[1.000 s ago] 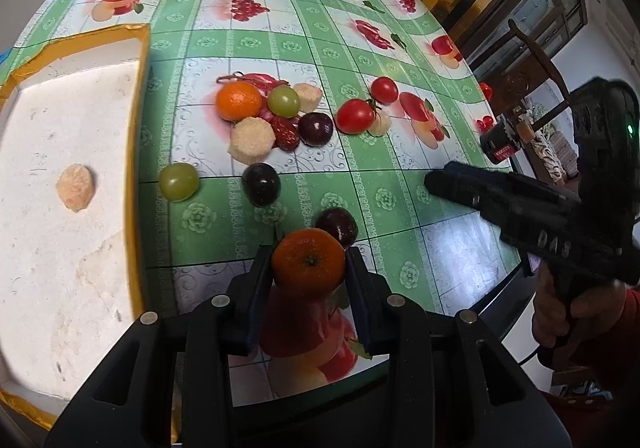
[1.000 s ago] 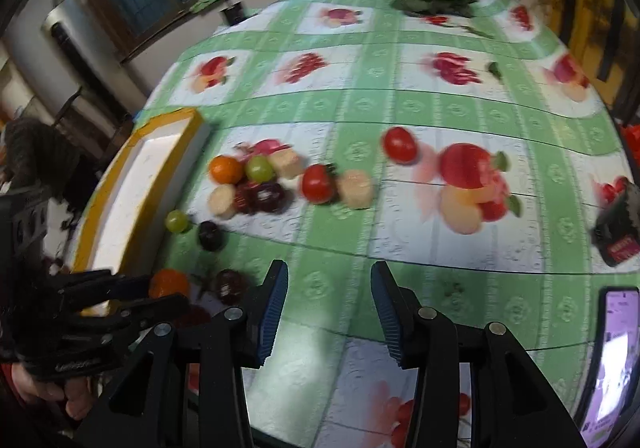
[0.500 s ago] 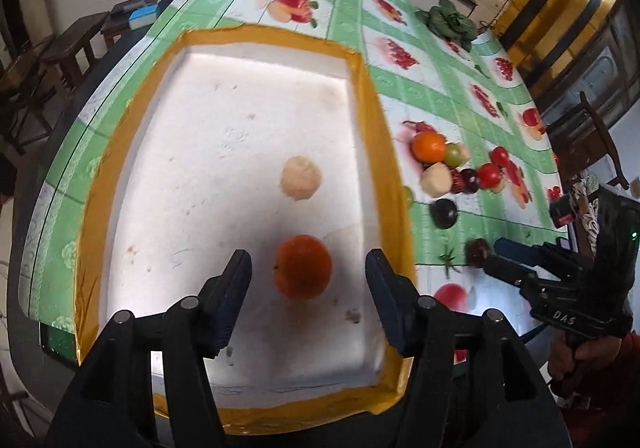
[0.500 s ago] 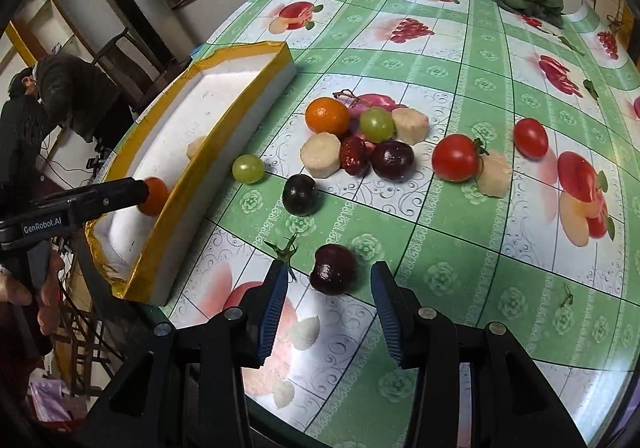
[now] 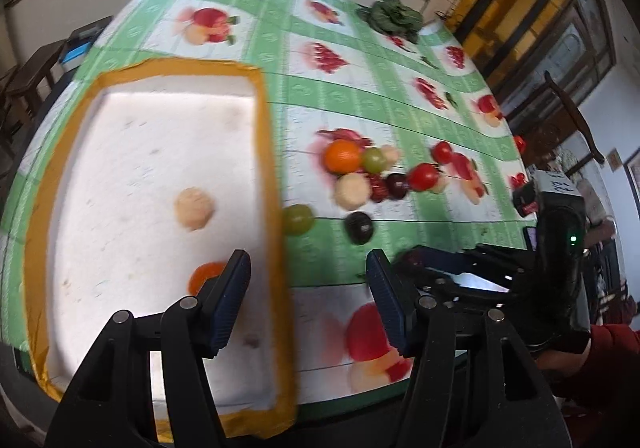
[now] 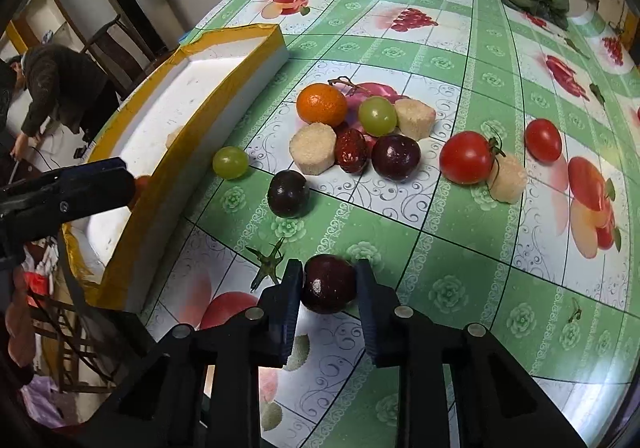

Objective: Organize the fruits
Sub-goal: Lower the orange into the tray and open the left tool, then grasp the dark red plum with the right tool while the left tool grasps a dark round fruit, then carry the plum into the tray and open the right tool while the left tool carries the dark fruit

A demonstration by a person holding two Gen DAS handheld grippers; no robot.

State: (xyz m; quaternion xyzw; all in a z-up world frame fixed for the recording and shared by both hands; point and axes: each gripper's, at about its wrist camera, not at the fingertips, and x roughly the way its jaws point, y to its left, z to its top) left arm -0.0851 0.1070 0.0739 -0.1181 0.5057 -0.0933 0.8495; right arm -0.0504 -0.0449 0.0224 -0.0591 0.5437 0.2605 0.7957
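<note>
The right hand-held gripper [image 6: 327, 284] clasped a dark purple round plum [image 6: 329, 283] low over the desk [image 6: 460, 248]. The left hand-held gripper [image 5: 308, 288] gaped empty above the yellow-rimmed white foam tray [image 5: 120, 176], where a small orange mandarin [image 5: 204, 275] lay.

Left wrist view is motion-blurred. The orange [image 5: 205, 275] in the tray [image 5: 267, 152] is half hidden behind the left gripper [image 5: 308, 290] finger.
</note>
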